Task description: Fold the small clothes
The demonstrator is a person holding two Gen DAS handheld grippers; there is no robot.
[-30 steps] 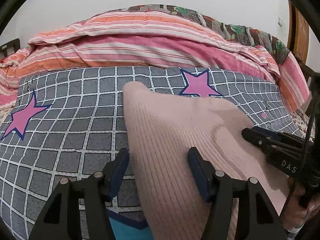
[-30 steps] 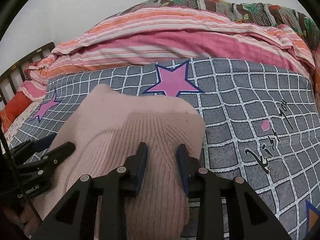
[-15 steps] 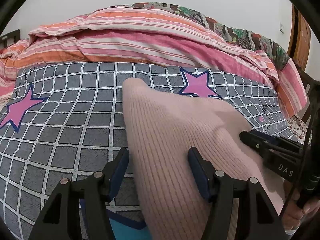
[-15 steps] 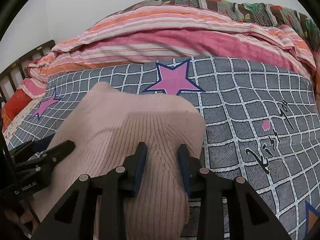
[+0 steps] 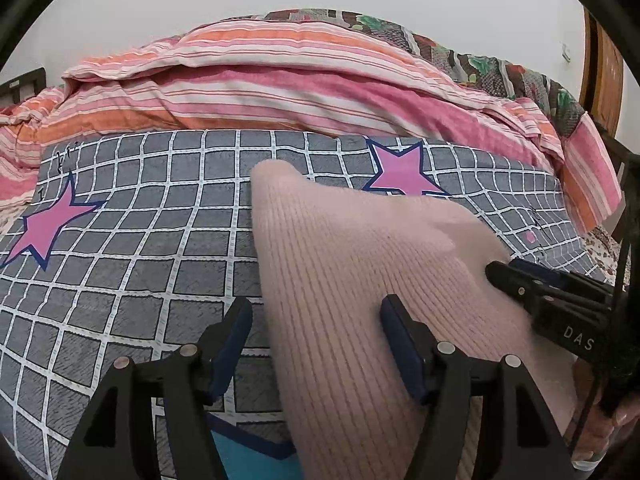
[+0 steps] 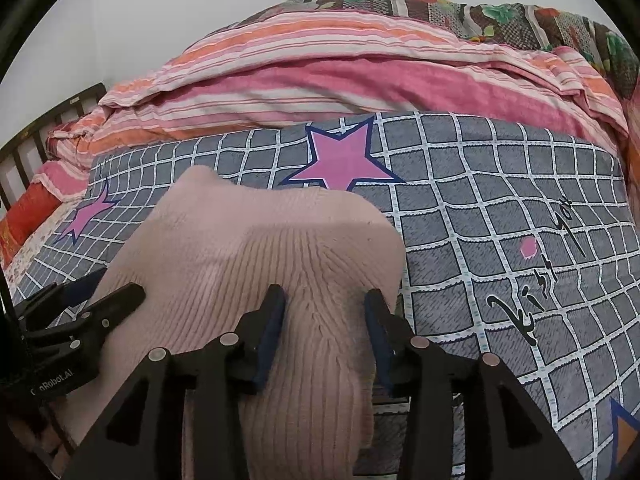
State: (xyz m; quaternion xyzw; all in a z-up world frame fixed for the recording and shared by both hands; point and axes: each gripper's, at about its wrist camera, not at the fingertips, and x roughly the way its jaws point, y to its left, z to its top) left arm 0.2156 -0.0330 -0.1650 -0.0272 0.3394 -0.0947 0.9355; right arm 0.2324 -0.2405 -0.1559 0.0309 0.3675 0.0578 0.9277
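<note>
Between my right gripper's (image 6: pixel 325 312) jaws the pink knit garment (image 6: pixel 256 256) sits loose: they've just been opening, as have the left gripper's (image 5: pixel 316 322), wide astride its edge (fold released, I judge) on the checked bedsheet (image 5: pixel 132 248).

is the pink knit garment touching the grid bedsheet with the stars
Touching. In the left wrist view the pink knit garment lies flat on the grid bedsheet, its left edge resting on the squares with no gap.

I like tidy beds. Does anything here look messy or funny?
The striped quilt is bunched in a heap at the far side of the bed. The pink knit top lies lumpy on the checked sheet, not yet flat. Nothing looks torn or spilled.
</note>
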